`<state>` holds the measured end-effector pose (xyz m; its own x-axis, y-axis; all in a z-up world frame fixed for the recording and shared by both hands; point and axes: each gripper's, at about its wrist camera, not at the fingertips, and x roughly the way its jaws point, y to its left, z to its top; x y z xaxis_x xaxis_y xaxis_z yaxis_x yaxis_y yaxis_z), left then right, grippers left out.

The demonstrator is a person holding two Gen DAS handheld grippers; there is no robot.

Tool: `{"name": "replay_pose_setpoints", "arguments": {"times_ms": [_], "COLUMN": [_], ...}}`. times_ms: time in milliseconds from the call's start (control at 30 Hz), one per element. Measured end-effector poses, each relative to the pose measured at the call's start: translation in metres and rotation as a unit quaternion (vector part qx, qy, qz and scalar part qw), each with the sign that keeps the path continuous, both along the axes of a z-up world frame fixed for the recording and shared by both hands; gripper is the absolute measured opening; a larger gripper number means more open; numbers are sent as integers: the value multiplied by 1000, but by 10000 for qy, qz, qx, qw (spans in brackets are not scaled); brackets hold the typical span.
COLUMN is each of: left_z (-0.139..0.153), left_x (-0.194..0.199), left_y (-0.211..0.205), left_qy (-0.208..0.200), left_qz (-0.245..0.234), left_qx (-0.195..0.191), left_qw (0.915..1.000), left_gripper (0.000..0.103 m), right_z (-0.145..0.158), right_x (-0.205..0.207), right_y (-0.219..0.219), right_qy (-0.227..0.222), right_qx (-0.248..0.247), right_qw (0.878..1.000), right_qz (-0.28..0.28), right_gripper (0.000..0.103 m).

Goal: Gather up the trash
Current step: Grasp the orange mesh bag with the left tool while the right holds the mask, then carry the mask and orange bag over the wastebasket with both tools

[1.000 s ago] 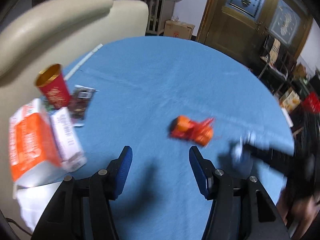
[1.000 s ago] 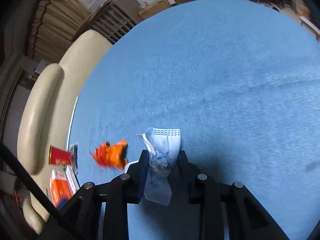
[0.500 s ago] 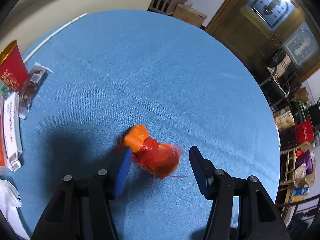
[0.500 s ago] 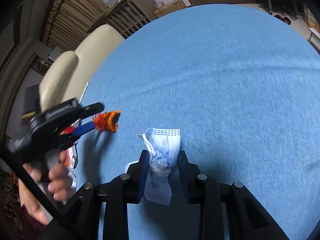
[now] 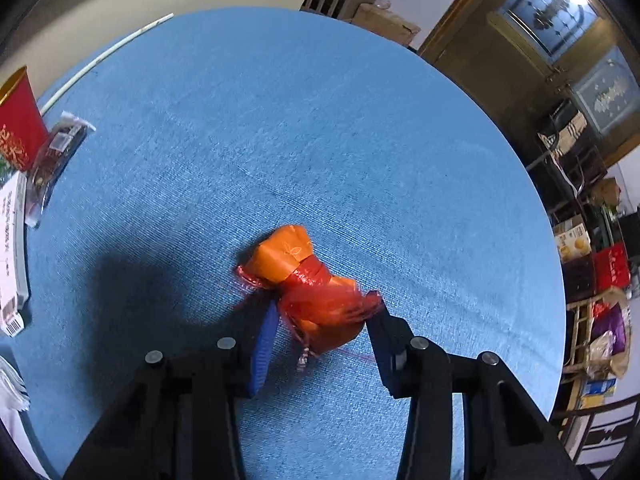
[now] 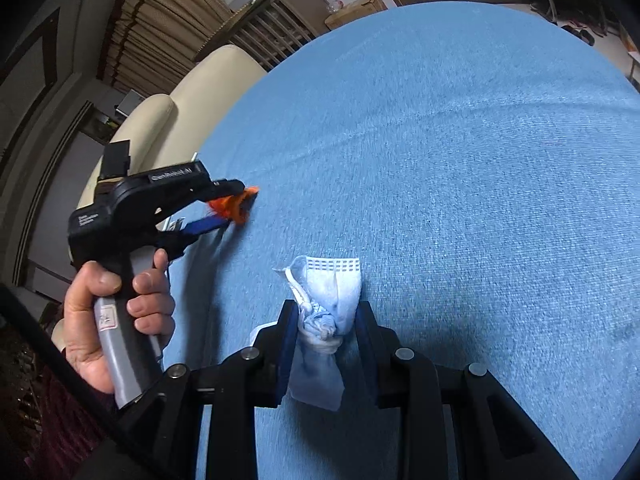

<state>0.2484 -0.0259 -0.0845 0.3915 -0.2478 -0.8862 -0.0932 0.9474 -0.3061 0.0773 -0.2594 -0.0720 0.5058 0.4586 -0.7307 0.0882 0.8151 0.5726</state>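
Left gripper (image 5: 320, 320) angled steeply down over the orange wrapper (image 5: 304, 292), jaws just closing in from either side, blue pads (image 5: 262, 354) against or very nearly against the crumpled red film (contact on the far pad hard to confirm). Straddling the fatter, film-wrapped end rather than the folded orange end, probably because the bulk there gives the pads something to bite. Wrapper lying on the blue tablecloth (image 5: 280, 120), near the middle of the round table, not yet lifted.

Right gripper (image 6: 326, 320) clamped on a blue face mask (image 6: 332, 292), pinched at its knotted, bunched waist so the loose ends hang free above and below the pads. Held off to one side, apparently to keep one piece of trash secured while the other hand picks up a second.

Person's hand (image 6: 116, 312) wrapped round the left tool's grey handle, seen from the right wrist view.

Further litter parked at the table's edge: red paper cup (image 5: 18, 128), dark snack packet (image 5: 52, 160), white carton (image 5: 12, 252). Likely next in line.
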Motion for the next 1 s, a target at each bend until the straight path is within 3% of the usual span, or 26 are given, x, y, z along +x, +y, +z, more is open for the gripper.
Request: {"name": "replay_pose_setpoints", "arguments": {"times_ms": [67,100,233,333,500,700,1000], "left_z": [3,4,15,25,36,54,64], "left_x": [-6,-13,-37,-66,-115,-159,-202], "left_y": [-4,-6,-16,-31,-53,-66,-62], "left_qy": [-89,-149,-387,-664,-998,-1185,-1354], "left_qz": [-133,-214,-615,-1026,-1537,-1928,-2233], "left_qx": [43,96,341,694,968,1105,1101], "left_qw": [9999,9996,9968,9901,9783,9678,9590], "left_gripper": [42,34,34,34,33,33,33], "right_z": [1,1,4,6,10,17,34], "right_x": [-7,-9,-21,-33,-58,-86,-120], "right_y": [-2,-2,-2,-7,-20,-32,-44], "right_qy": [-15,-20,-67,-106,-121,-163,-311], "right_qx": [12,18,-87,-110,-154,-183,-224], "right_qw": [10000,10000,9999,9999,9996,9989,9977], "right_qz": [-6,-9,9,-26,-192,-401,-568], "right_gripper": [31,31,31,31,31,31,31]}}
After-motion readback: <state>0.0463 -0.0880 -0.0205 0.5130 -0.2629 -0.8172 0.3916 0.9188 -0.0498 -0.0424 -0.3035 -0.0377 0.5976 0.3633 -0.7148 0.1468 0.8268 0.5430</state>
